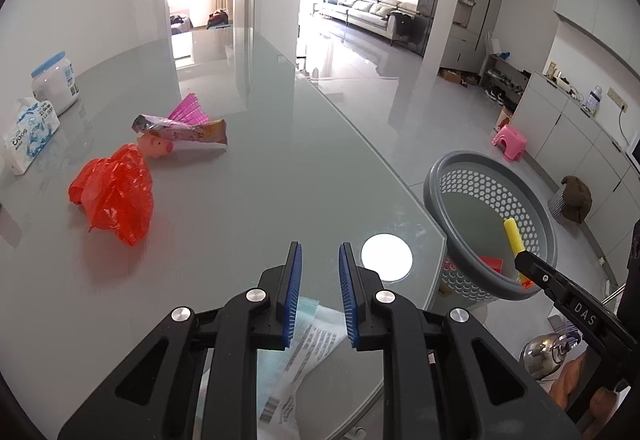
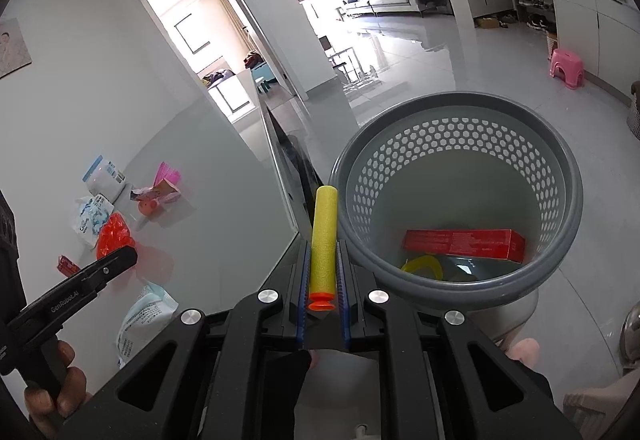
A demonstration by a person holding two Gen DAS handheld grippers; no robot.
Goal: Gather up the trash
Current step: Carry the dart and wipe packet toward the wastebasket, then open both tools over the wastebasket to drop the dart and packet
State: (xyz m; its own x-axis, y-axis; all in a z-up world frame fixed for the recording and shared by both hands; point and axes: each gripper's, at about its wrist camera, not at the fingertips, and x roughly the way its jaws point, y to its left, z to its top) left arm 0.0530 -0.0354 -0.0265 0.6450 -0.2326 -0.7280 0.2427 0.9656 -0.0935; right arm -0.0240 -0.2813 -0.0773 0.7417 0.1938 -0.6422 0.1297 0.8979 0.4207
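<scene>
My right gripper [image 2: 323, 252] is shut on a yellow foam dart [image 2: 323, 236] with an orange tip, held just left of the rim of the grey perforated basket [image 2: 560, 208]. The dart also shows in the left wrist view [image 1: 514, 236] over the basket [image 1: 436, 184]. A red box [image 2: 464, 243] and a yellow piece [image 2: 422, 266] lie in the basket. My left gripper [image 1: 320, 264] is open and empty above the glass table [image 1: 260, 200], over a white-teal wrapper [image 1: 300, 356]. A red plastic bag [image 1: 114, 192], a pig toy [image 1: 156, 148] and snack wrappers [image 1: 184, 128] lie to the left.
A tissue pack [image 1: 28, 136] and a white jar with a blue lid [image 1: 56, 84] stand at the table's far left. A small red packet [image 2: 66, 265] lies near the left gripper. The basket stands off the table's right edge. A pink stool [image 1: 510, 142] stands on the floor.
</scene>
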